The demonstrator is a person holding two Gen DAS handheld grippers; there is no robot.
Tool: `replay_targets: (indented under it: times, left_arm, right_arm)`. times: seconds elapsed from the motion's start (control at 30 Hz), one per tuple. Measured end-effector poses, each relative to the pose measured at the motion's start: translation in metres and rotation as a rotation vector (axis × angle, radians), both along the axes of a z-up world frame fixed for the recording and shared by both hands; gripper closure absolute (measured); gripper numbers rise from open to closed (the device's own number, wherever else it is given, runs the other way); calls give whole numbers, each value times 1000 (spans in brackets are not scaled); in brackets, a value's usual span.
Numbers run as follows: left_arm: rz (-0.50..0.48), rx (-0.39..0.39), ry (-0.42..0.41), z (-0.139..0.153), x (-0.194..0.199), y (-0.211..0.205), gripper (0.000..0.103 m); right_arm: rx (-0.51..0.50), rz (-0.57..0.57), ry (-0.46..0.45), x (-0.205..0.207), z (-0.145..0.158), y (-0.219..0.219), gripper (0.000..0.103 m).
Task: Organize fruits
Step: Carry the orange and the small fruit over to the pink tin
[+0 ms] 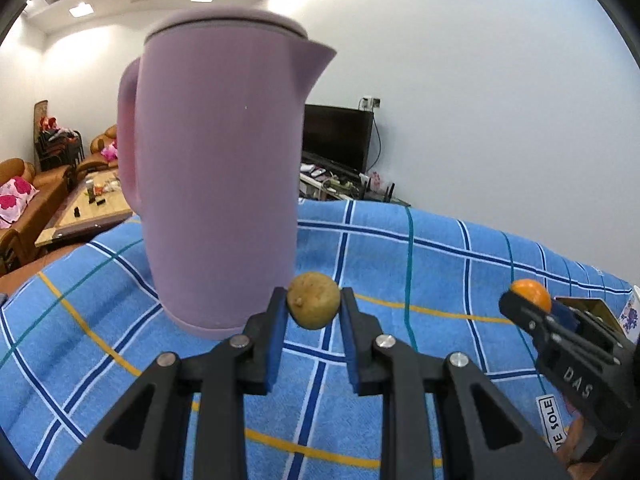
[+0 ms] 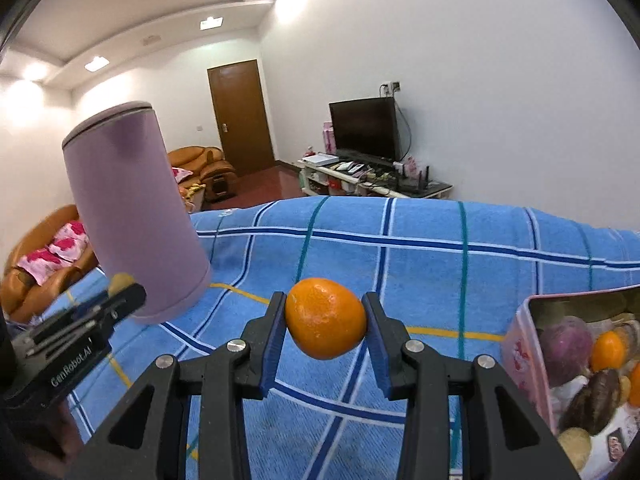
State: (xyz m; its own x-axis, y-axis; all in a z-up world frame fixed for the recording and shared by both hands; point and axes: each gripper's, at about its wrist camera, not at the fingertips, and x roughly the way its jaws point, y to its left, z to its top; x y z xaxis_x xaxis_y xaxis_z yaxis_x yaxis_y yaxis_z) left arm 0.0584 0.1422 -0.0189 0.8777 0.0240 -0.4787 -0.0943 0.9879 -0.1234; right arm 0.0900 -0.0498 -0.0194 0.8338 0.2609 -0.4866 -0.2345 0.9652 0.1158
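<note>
Squarely between fingers (image 2: 276,332): orange (image 2: 326,318).

Gripped orange (image 2: 326,318), gripped brown fruit (image 1: 314,300)

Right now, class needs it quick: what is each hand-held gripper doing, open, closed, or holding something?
Left hand-held gripper: closed on a small brownish-yellow fruit.
Right hand-held gripper: closed on an orange.

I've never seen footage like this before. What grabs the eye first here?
A tall purple jug looms on the blue checked cloth. Each gripper's jaws clamp a fruit: the left gripper a small brown fruit, the right gripper an orange, beside a pink tin of fruit.
</note>
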Motion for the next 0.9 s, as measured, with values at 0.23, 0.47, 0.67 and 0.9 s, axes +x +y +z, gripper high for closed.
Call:
replay_targets:
  times: [0.23, 0.47, 0.67, 0.9]
  left_arm:
    - [15, -6, -25, 7, -16, 7, 76]
    - [7, 27, -41, 10, -30, -10, 76]
    - [7, 61, -54, 14, -41, -25, 76]
    - [-2, 67, -58, 16, -53, -39, 76]
  right_arm:
    - [-90, -48, -62, -32, 5, 1, 63]
    - [-125, -74, -87, -58, 6, -5, 63]
    - [-126, -82, -93, -68, 8, -13, 63]
    - [-134, -91, -100, -82, 8, -23, 63]
